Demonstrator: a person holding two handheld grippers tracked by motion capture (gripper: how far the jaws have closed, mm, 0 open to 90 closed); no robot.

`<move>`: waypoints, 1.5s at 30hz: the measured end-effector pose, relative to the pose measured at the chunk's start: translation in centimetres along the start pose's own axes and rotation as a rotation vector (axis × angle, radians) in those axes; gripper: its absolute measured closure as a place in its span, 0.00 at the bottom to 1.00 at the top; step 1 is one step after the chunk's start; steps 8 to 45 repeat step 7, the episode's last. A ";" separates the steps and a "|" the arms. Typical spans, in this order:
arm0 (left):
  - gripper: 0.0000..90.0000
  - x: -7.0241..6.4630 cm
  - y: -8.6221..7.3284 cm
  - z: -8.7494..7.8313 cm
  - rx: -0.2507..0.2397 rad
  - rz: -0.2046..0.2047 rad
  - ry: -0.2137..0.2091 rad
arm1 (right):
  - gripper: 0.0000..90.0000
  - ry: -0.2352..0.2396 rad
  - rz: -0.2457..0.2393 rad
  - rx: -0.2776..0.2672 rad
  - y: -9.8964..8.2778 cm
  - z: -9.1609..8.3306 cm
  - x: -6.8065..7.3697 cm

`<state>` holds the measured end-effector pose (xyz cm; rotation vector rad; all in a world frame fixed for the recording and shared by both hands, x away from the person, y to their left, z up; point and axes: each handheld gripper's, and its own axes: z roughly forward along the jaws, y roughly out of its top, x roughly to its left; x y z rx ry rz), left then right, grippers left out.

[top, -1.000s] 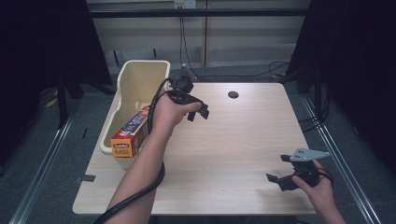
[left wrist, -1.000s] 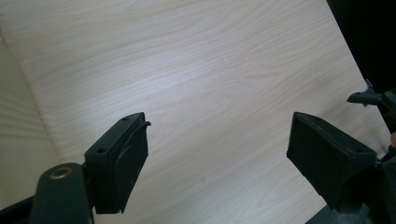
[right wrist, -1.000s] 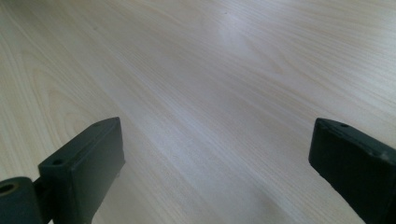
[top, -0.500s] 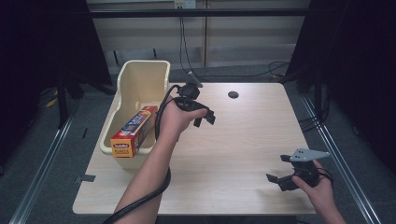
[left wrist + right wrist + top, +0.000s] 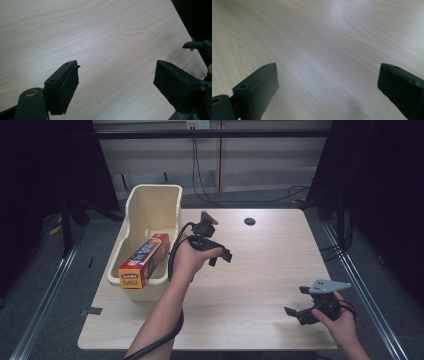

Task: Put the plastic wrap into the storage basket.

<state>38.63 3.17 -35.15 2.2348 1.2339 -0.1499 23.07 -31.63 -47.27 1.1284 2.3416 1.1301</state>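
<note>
A cream plastic bin (image 5: 131, 209) stands at the table's left edge, and an orange carton (image 5: 145, 260) lies inside it, leaning on the front rim. Just right of the bin, my left gripper (image 5: 221, 258) hovers over the tabletop, open, with nothing between its jaws. In the left gripper view, my left gripper (image 5: 115, 82) has bare wood beneath it. My right gripper (image 5: 295, 301) rests near the front right corner, open and empty. My right gripper (image 5: 327, 82) faces bare wood in its own view.
The light wooden table (image 5: 260, 270) has a dark round hole (image 5: 249, 221) near its back edge. Black curtains hang on both sides, and cables lie on the floor behind. The other hand's gripper (image 5: 197, 46) sits at the right edge of the left gripper view.
My left hand has moved right, away from the bin, and come down closer to the table. The right hand has stayed put.
</note>
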 end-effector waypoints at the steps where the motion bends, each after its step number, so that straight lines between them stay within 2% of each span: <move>1: 0.22 0.1 -0.1 0.2 -0.002 0.002 -0.006 | 0.03 0.004 0.002 0.002 0.0 0.0 0.0; 3: 0.22 0.3 -0.3 0.4 0.006 0.011 -0.012 | 0.03 0.004 -0.003 0.003 0.0 0.1 0.0; 4: 0.22 0.2 -0.3 0.5 -0.003 -0.001 -0.010 | 0.03 0.002 -0.004 0.005 0.0 0.1 0.1; 6: 0.22 0.3 -0.4 0.7 0.004 0.018 -0.015 | 0.03 0.006 0.001 0.008 -0.1 0.2 0.1; 7: 0.22 0.3 -0.5 0.8 -0.010 0.010 -0.016 | 0.03 0.011 -0.001 0.012 -0.1 0.2 0.1; 45: 0.22 0.3 -0.5 0.8 -0.010 0.010 -0.016 | 0.03 0.011 -0.001 0.012 -0.1 0.2 0.1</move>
